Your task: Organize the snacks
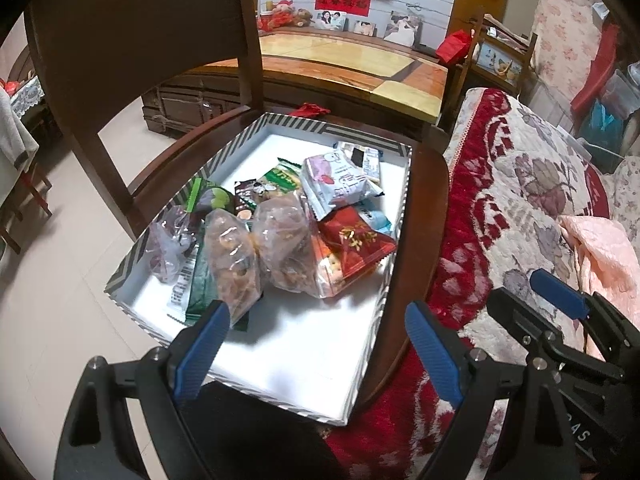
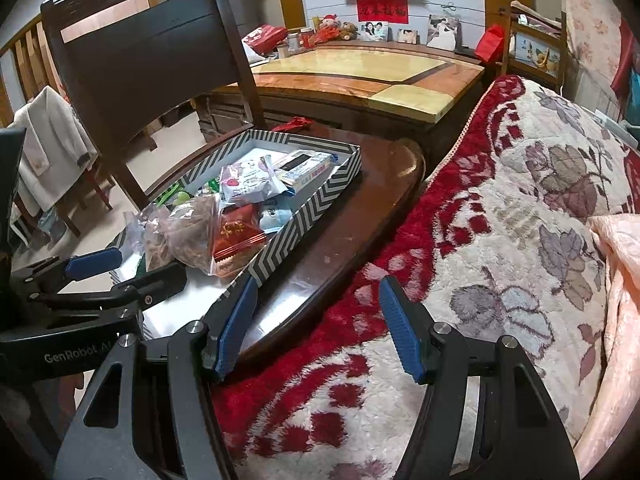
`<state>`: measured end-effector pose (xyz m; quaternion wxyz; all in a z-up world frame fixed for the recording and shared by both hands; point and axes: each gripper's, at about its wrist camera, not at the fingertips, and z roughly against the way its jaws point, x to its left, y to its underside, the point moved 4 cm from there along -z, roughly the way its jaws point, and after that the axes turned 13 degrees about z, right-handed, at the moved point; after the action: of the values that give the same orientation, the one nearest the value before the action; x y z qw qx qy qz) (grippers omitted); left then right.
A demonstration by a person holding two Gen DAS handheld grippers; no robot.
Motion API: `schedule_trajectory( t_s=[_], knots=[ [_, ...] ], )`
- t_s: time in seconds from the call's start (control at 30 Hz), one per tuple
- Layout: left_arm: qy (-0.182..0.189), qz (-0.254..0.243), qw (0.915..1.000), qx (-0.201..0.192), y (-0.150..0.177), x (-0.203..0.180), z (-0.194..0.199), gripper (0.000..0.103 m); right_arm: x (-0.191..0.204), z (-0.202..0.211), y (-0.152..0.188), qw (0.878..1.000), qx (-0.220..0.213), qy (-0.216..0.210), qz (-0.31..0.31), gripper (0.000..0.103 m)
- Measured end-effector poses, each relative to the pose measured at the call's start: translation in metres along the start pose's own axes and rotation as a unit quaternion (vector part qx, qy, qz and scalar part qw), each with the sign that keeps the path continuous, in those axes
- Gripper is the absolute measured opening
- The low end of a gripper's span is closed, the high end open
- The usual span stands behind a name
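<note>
A shallow box with striped walls (image 1: 376,320) (image 2: 304,216) sits on a dark wooden chair seat (image 2: 360,216). It holds several snack packs: two clear bags of nuts (image 1: 256,248), a red pack (image 1: 352,240) (image 2: 236,232), a white pack (image 1: 336,184) (image 2: 248,184), green and dark packs (image 1: 216,200). My left gripper (image 1: 316,340) is open and empty above the box's bare near end. My right gripper (image 2: 316,316) is open and empty over the chair's edge and the blanket, right of the box. It also shows in the left wrist view (image 1: 560,300).
A red and cream floral blanket (image 2: 500,240) covers the seat to the right, with pink fabric (image 1: 600,252) on it. The chair back (image 1: 140,40) rises behind the box. A marble-topped table (image 2: 360,76) stands beyond. Tiled floor (image 1: 60,300) lies left.
</note>
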<state>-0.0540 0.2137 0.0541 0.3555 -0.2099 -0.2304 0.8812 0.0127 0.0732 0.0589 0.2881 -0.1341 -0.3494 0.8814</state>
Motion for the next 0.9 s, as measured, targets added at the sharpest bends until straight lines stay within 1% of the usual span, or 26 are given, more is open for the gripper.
schedule_trajectory(
  t_s=[0.2,0.63,0.9],
  knots=[
    [-0.002,0.01,0.9999,0.0,-0.003,0.008,-0.002,0.094,0.005,-0.004,-0.005,1.0,0.003,-0.003,0.008,0.064],
    [-0.004,0.016,0.9999,0.002,-0.004,0.013,-0.005,0.094,0.01,-0.009,-0.007,1.0,0.007,-0.007,0.015,0.064],
    [-0.008,0.012,0.9999,-0.004,-0.004,0.013,-0.005,0.094,0.011,-0.011,-0.007,1.0,0.009,-0.009,0.014,0.064]
  ],
)
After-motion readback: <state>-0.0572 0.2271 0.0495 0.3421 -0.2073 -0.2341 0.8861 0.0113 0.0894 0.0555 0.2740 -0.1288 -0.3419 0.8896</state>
